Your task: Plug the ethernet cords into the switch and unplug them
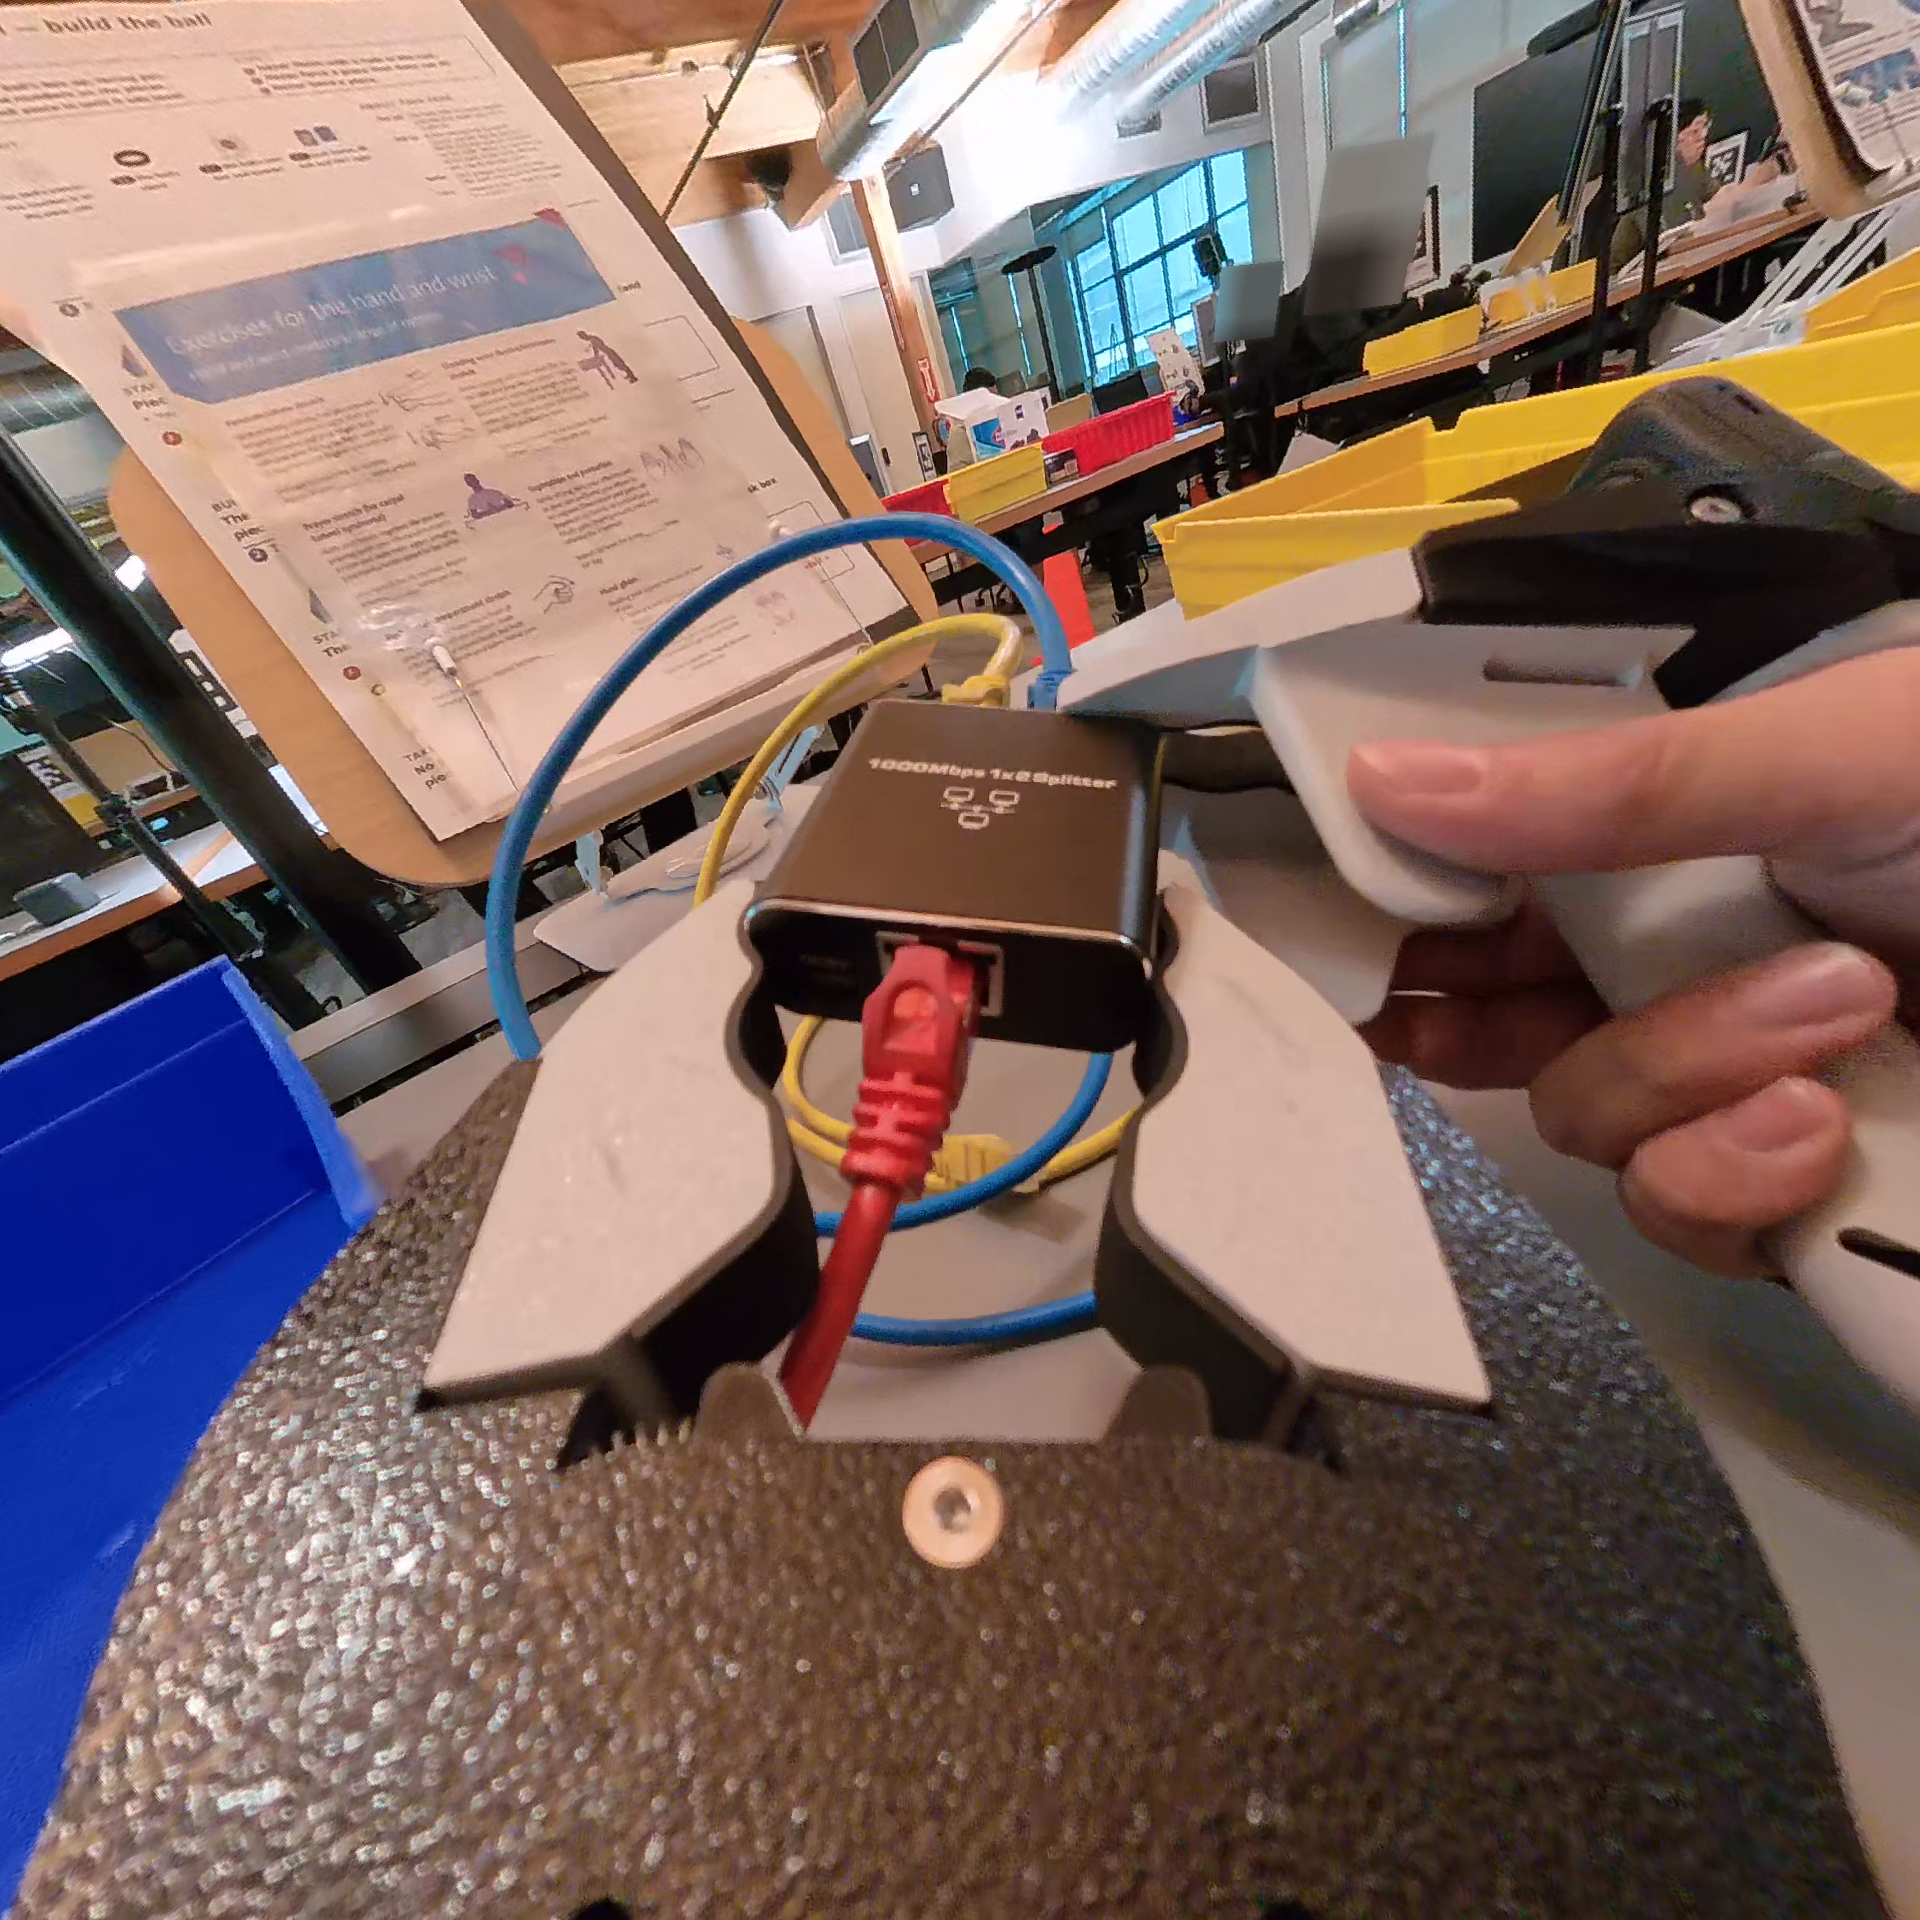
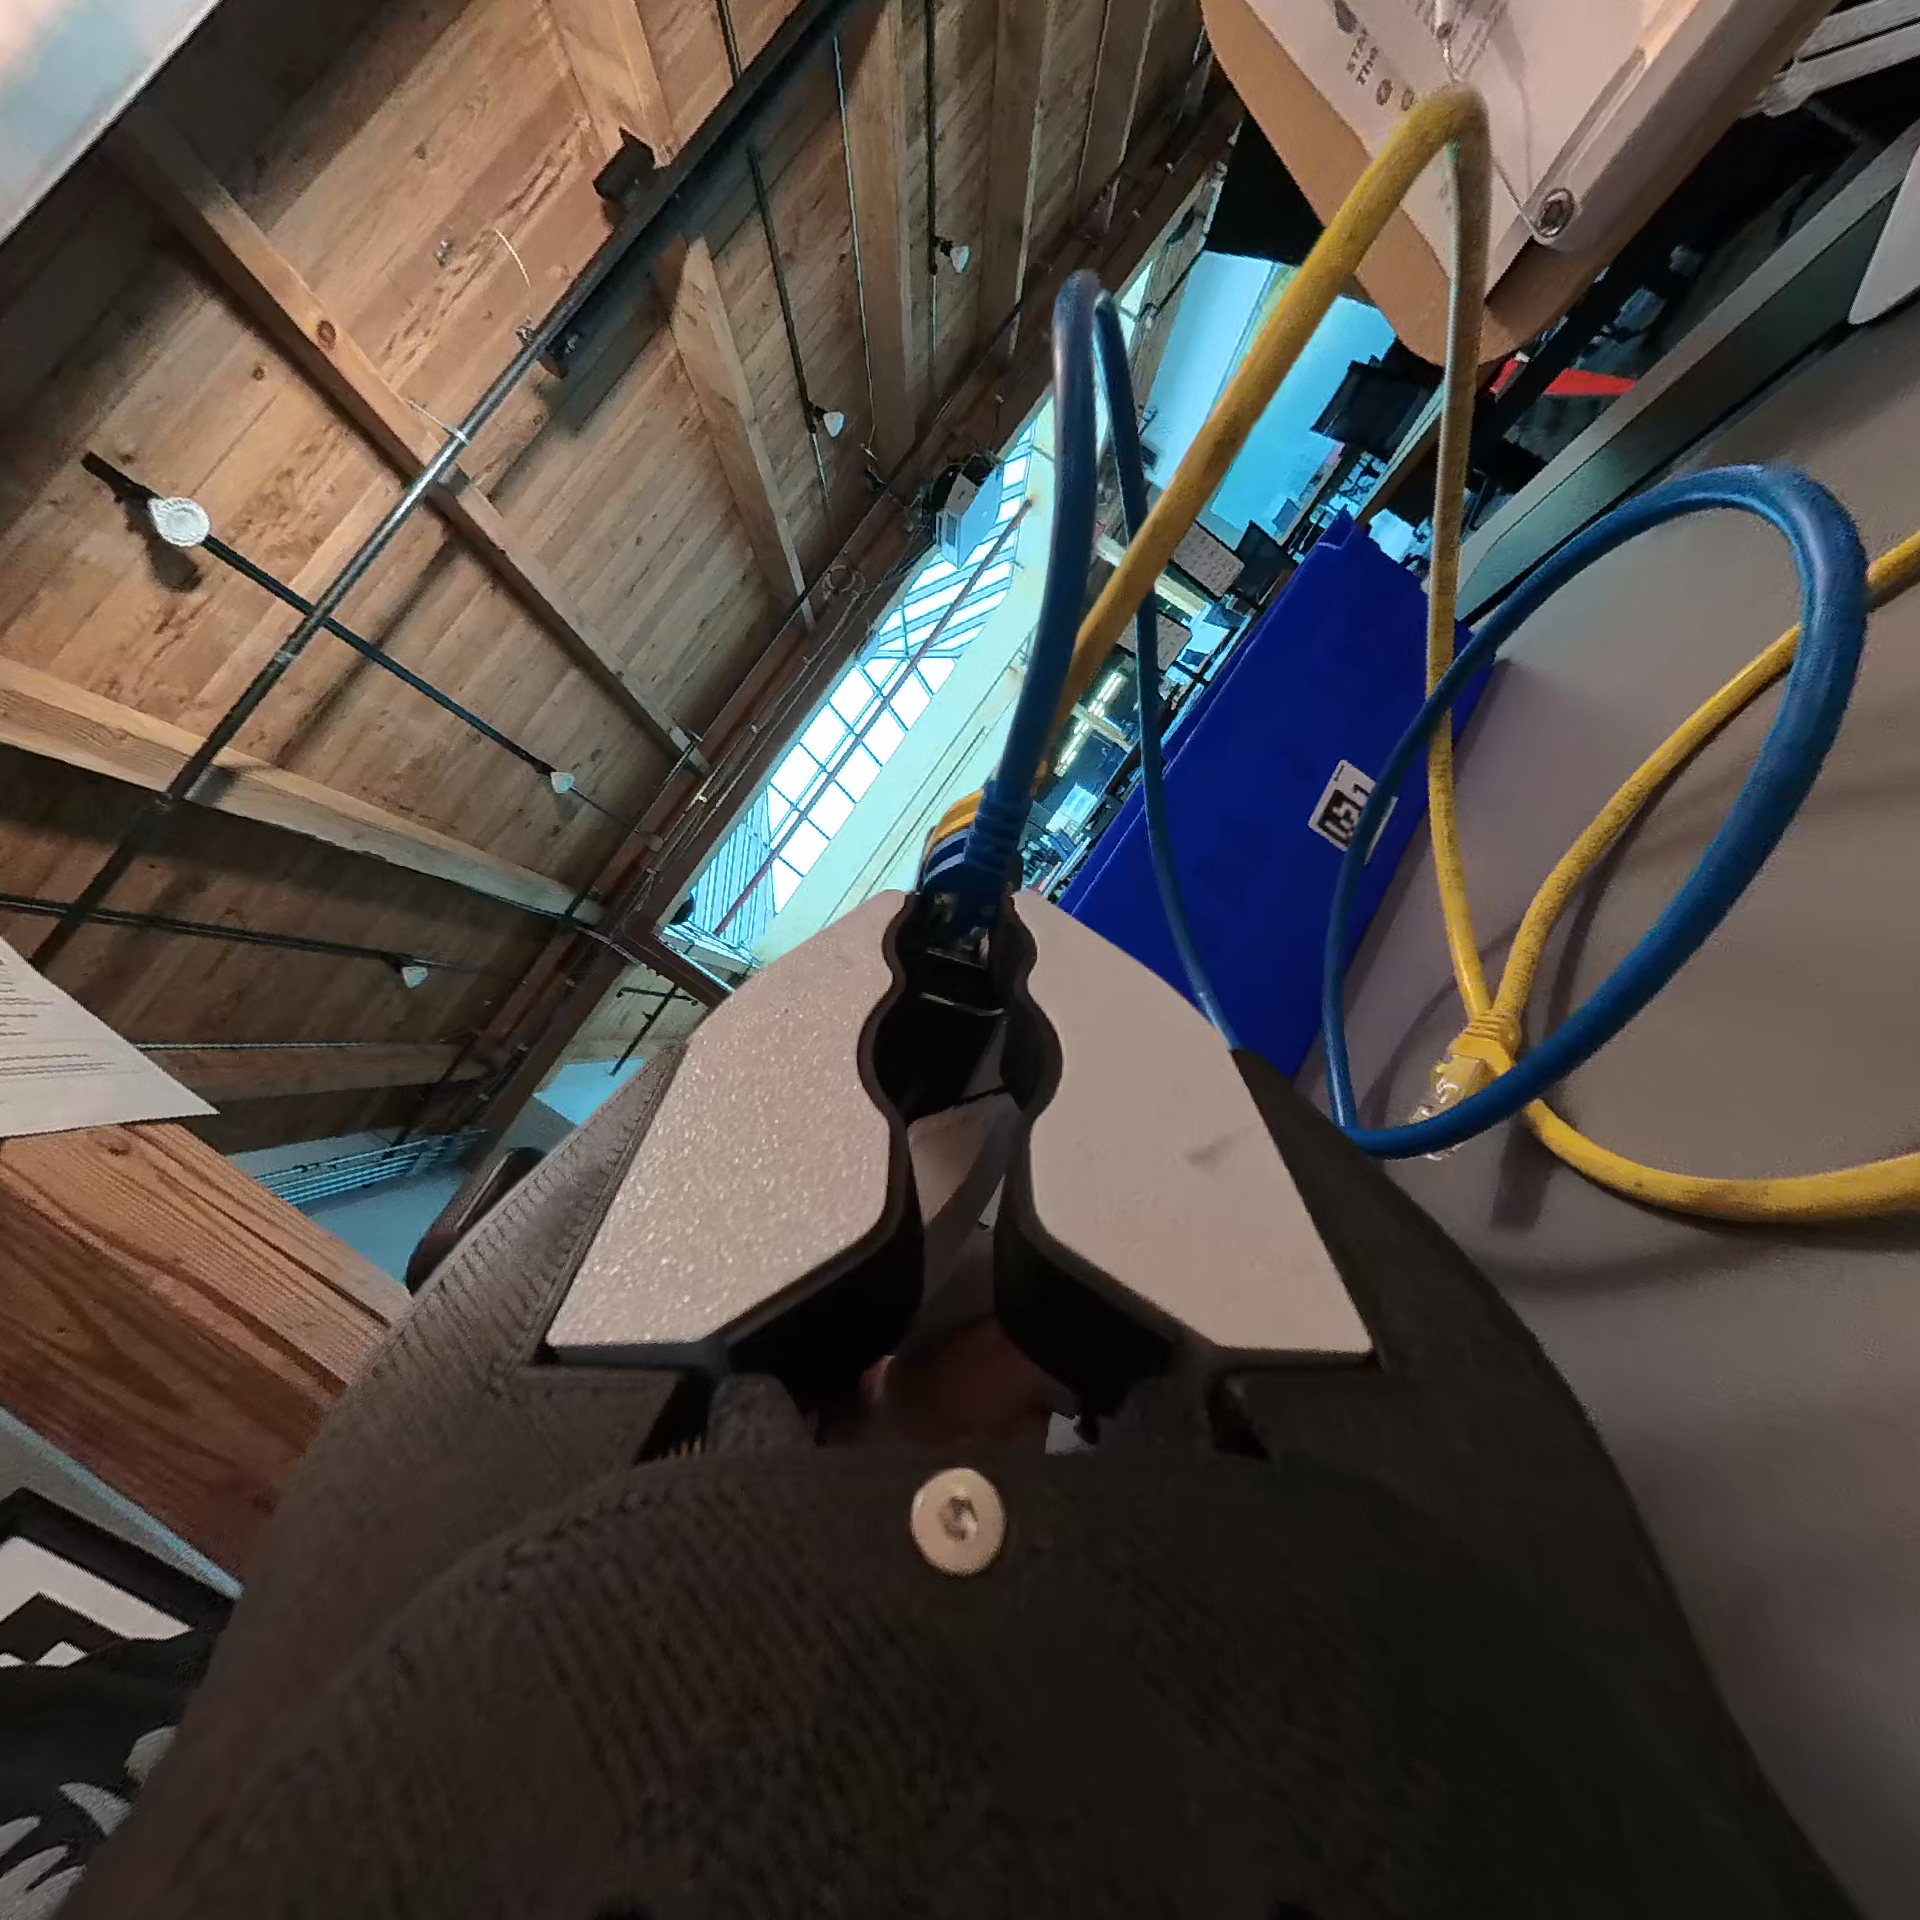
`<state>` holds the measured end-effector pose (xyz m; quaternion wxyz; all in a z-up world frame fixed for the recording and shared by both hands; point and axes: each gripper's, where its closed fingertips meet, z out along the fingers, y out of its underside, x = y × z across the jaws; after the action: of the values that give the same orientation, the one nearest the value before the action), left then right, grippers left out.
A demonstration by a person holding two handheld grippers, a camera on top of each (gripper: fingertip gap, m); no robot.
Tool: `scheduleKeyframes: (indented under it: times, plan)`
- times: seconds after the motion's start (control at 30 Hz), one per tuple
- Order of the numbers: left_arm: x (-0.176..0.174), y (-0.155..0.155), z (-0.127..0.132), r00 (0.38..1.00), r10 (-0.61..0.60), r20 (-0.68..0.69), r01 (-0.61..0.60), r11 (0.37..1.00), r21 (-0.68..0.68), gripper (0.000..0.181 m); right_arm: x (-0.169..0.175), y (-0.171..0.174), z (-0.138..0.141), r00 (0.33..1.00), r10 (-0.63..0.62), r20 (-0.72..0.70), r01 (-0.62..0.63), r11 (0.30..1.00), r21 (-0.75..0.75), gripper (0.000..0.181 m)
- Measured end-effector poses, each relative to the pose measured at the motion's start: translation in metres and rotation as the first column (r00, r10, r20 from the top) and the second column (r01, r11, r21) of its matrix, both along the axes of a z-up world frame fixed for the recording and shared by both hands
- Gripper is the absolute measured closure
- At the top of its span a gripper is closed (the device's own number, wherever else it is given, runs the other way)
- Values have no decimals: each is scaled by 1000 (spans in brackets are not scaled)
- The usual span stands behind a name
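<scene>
My left gripper (image 1: 951,935) is shut on the black switch (image 1: 977,821) and holds it by its sides above the grey table. A red cord's plug (image 1: 920,1029) sits in the near port. At the far end a yellow plug (image 1: 982,686) and a blue plug (image 1: 1044,686) meet the switch. My right gripper (image 1: 1143,686) reaches in from the right, held by a hand (image 1: 1662,987). In the right wrist view it (image 2: 961,925) is shut on the blue plug (image 2: 971,935). The blue cord (image 2: 1070,520) arcs up from there. The yellow cord's free plug (image 2: 1470,1055) lies on the table.
A blue bin (image 1: 135,1195) stands at the left, also in the right wrist view (image 2: 1268,769). Yellow bins (image 1: 1351,499) stand behind on the right. A leaning board with printed sheets (image 1: 416,416) and a black pole (image 1: 187,727) stand behind. Cord loops lie on the grey table (image 2: 1662,1351).
</scene>
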<state>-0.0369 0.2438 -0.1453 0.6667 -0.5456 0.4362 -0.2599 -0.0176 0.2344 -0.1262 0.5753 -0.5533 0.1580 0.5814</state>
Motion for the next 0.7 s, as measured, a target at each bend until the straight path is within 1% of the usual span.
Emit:
scheduleKeyframes:
  times: [0.07, 0.2, 0.27, 0.37, 0.43, 0.5, 0.57, 0.63, 0.67, 0.7]
  plan:
    - [0, 1, -1, 1000, -1, -5, 1, 1000, -8, 116, -1, 0, -1, 1000, 12, -24, -12, 1000, 10, 169]
    - [0, 0, 1, 1000, 0, -3, 0, 1000, 23, 116, -2, -2, 3, 999, 24, -36, -22, 999, 46, 170]
    - [0, -1, 2, 1000, -9, 9, 9, 1000, 8, 116, -2, -3, 5, 1000, 15, 2, -15, 998, 65, 171]
    - [1, -2, 2, 996, -57, 66, 62, 995, -81, 116, -3, -3, 7, 998, -1, 66, -4, 998, 68, 169]
    - [1, -1, 2, 996, -51, 69, 57, 995, -84, 116, -3, -3, 8, 995, -3, 99, -4, 997, 77, 171]
    - [0, 0, 3, 997, -40, 64, 45, 996, -73, 116, -3, -2, 8, 995, -10, 103, 1, 997, 83, 172]
    - [1, -1, 0, 996, -60, 69, 68, 992, -111, 116, -2, -2, 4, 989, -23, 148, 11, 997, 81, 173]
    - [3, -2, -3, 991, -99, 95, 115, 975, -187, 116, -2, -2, 6, 983, -30, 183, 15, 996, 83, 174]
    - [3, -2, -2, 989, -104, 103, 122, 974, -189, 116, -3, -2, 7, 978, -34, 206, 16, 996, 90, 174]
    - [2, -2, -2, 990, -103, 95, 118, 976, -180, 116, -3, -3, 8, 979, -32, 202, 13, 995, 94, 170]
